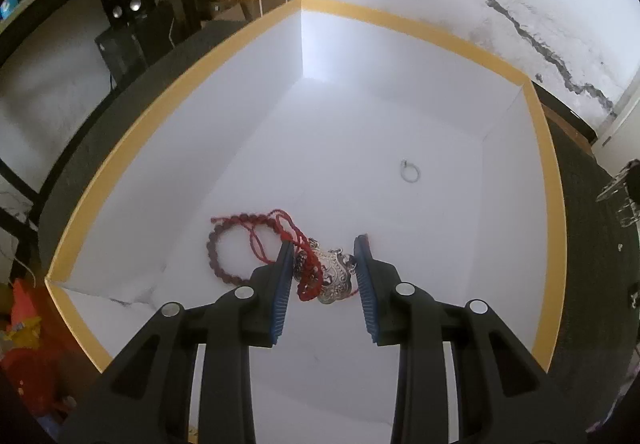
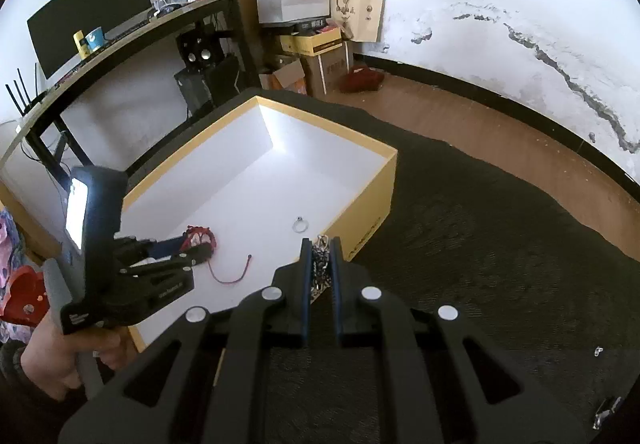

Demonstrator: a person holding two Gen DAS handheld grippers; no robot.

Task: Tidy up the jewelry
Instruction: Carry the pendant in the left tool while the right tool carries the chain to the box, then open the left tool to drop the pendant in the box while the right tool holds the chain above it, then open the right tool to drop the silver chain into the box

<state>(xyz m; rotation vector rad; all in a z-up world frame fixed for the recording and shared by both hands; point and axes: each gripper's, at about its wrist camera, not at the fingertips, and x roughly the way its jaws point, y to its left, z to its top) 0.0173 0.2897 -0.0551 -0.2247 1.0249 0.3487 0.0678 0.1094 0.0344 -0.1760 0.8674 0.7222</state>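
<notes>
A yellow-rimmed box (image 1: pixel 404 22) with a white inside lies on a dark mat. In the left wrist view my left gripper (image 1: pixel 324 244) is open inside the box, its fingers on either side of a silver lock pendant (image 1: pixel 334 278) on a red cord (image 1: pixel 308 264). A dark red bead bracelet (image 1: pixel 218 254) lies just to its left, and a silver ring (image 1: pixel 409 170) farther back. In the right wrist view my right gripper (image 2: pixel 320 244) is shut on a dark beaded chain (image 2: pixel 319 264) above the box's near right rim (image 2: pixel 372 232). The left gripper (image 2: pixel 192 244) and ring (image 2: pixel 299 225) also show there.
The box sits on a dark mat (image 2: pixel 500 236) over a wooden floor. A desk (image 2: pixel 132 32) with a monitor stands at the back left, with cardboard boxes (image 2: pixel 316 40) beside it. Small clear pieces (image 2: pixel 598 352) lie on the mat at the right.
</notes>
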